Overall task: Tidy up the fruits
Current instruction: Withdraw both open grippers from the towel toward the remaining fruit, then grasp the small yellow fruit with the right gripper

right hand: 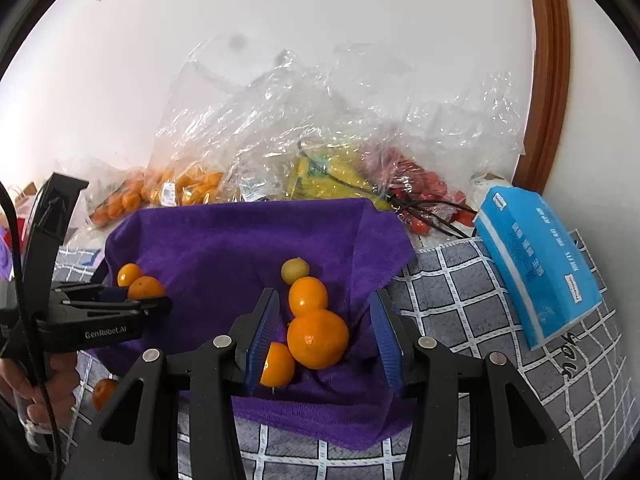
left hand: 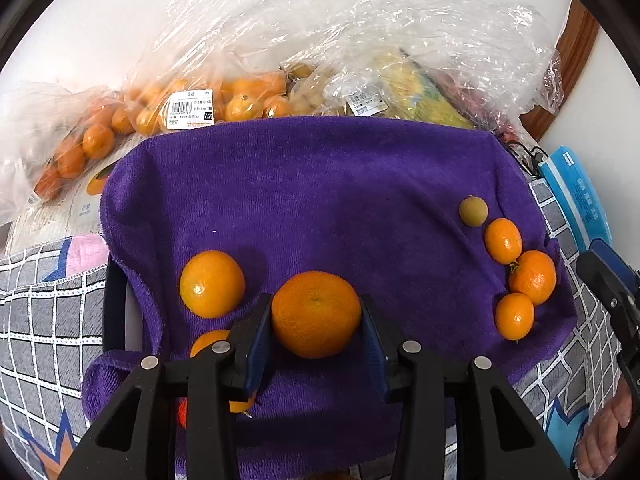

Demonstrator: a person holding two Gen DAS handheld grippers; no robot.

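One big orange [left hand: 316, 314] sits clamped between my left claw [left hand: 316, 320], both blue pads pressing its sides, so that one's grasped. It hangs just over the purple towel [left hand: 320, 184], with another orange [left hand: 212, 283] just off the claw's left finger and one more [left hand: 208, 342] half hidden behind that same finger.

Over on my right claw [right hand: 324, 332] the jaws stand apart and nothing is pinched. A mid-size orange [right hand: 318, 338] sits in the gap, clear of the right pad; a smaller one [right hand: 278, 364] is right up against the left pad, though I can't tell if it's truly touching. Ahead of the fingertips there's another small orange [right hand: 308, 295], and beyond that a yellowish-green fruit [right hand: 295, 270]. So that little cluster lies in a line running away from the right claw.

My take on doing this step well: keep the left squeeze gentle, since citrus skin is soft and round and could pop out sideways, and lower it onto the towel beside its two neighbours instead of dropping it, or it'll roll. The towel sags, so things will probably drift toward the dip.

Further out beyond both claws are clear bags of small oranges [left hand: 240, 100], and off to the right claw's side a blue tissue pack [right hand: 536, 264] on the checked cloth [right hand: 480, 320].
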